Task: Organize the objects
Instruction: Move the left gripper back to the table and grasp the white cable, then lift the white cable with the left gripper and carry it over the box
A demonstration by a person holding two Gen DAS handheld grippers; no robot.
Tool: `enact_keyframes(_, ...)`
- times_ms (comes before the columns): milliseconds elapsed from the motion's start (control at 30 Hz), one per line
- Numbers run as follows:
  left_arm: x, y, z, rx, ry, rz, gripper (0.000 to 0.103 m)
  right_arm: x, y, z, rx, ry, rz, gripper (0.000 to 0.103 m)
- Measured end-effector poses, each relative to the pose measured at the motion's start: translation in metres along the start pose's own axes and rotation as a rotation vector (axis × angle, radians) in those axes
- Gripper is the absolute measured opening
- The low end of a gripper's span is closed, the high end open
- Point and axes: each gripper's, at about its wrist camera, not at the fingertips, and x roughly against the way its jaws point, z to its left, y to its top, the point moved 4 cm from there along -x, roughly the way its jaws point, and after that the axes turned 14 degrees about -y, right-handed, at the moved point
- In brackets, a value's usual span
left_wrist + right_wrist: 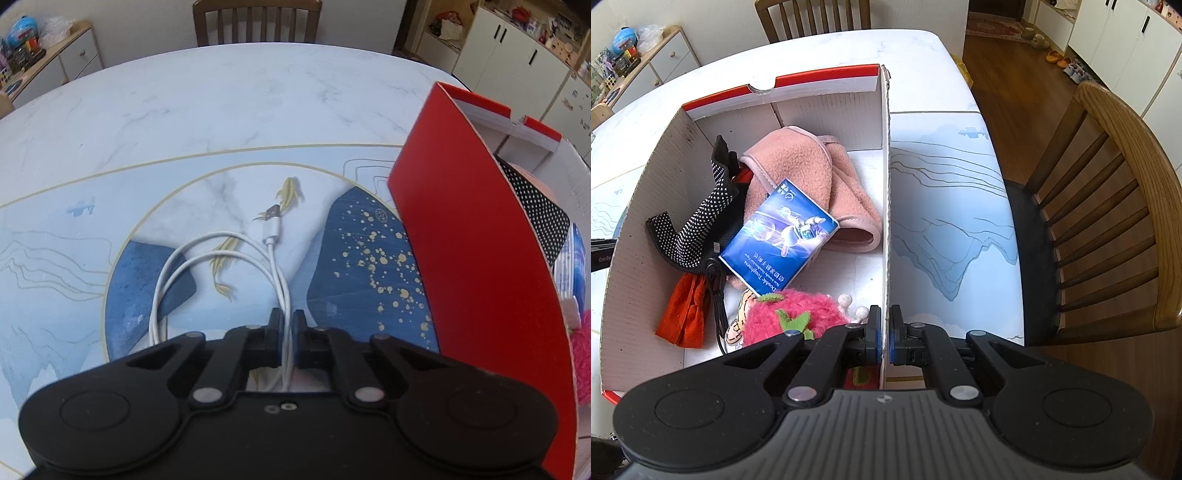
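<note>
A white USB cable (221,254) lies looped on the patterned table mat, its plug end (272,214) pointing away. My left gripper (287,321) is shut on the cable's strands near the loop's right side. The red and white cardboard box (472,266) stands to its right. In the right wrist view my right gripper (884,319) is shut on the box's right wall (885,206). Inside the box lie a pink fleece cloth (809,162), a blue tissue pack (779,236), a black dotted glove (701,221), a red cloth (687,314), a black cord (714,280) and a pink plush strawberry (790,317).
A wooden chair (1108,221) stands close to the table's right edge, another chair (258,22) at the far side. A low cabinet (44,62) with clutter is at the back left, white cupboards (517,55) at the back right. Bare marble table top (221,110) stretches beyond the cable.
</note>
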Motion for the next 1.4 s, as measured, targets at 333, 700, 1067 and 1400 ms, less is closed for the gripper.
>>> enact_keyframes(333,0.034,0.01,0.001,0.005,0.015,-0.099,0.001,0.0,-0.001,-0.001,0.002,0.0,-0.002,0.003)
enact_keyframes(700,0.09,0.02,-0.005,0.031,-0.08,-0.221,0.001,0.001,-0.001,-0.001,0.0,0.007,-0.003,0.003)
enact_keyframes(1067,0.134,0.033,-0.055,-0.067,-0.178,-0.28,0.001,0.001,-0.001,0.0,0.003,0.008,-0.004,0.003)
enact_keyframes(1400,0.134,0.052,-0.119,-0.2,-0.273,-0.291,0.001,0.002,-0.001,-0.001,0.017,0.02,-0.017,0.003)
